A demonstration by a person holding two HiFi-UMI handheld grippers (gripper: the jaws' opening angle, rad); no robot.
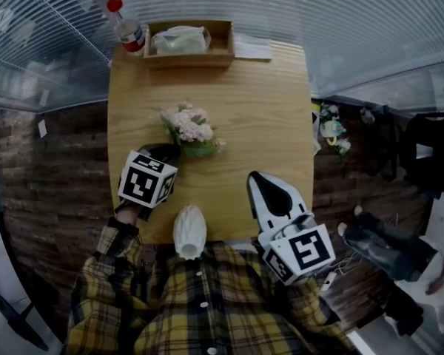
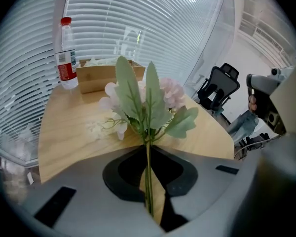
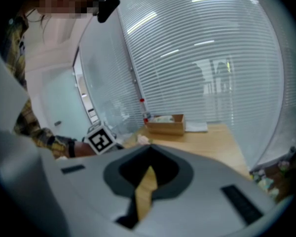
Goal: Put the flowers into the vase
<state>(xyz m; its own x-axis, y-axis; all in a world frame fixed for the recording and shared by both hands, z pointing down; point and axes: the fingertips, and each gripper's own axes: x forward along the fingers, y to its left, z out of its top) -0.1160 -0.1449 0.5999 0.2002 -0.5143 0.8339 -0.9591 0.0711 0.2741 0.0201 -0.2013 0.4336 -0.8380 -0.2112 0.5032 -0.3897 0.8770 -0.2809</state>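
A small bunch of pale pink flowers with green leaves lies on the wooden table, a little left of its middle. My left gripper reaches it from the near side. In the left gripper view the green stems run straight down between the jaws, which are shut on them, with the blooms just beyond the left gripper's tips. A white ribbed vase stands at the table's near edge, by my body. My right gripper hovers over the near right of the table, shut and holding nothing.
A water bottle with a red cap and an open wooden box stand at the table's far edge, with a white sheet beside the box. Window blinds close off the far side. A black office chair stands off the table's right.
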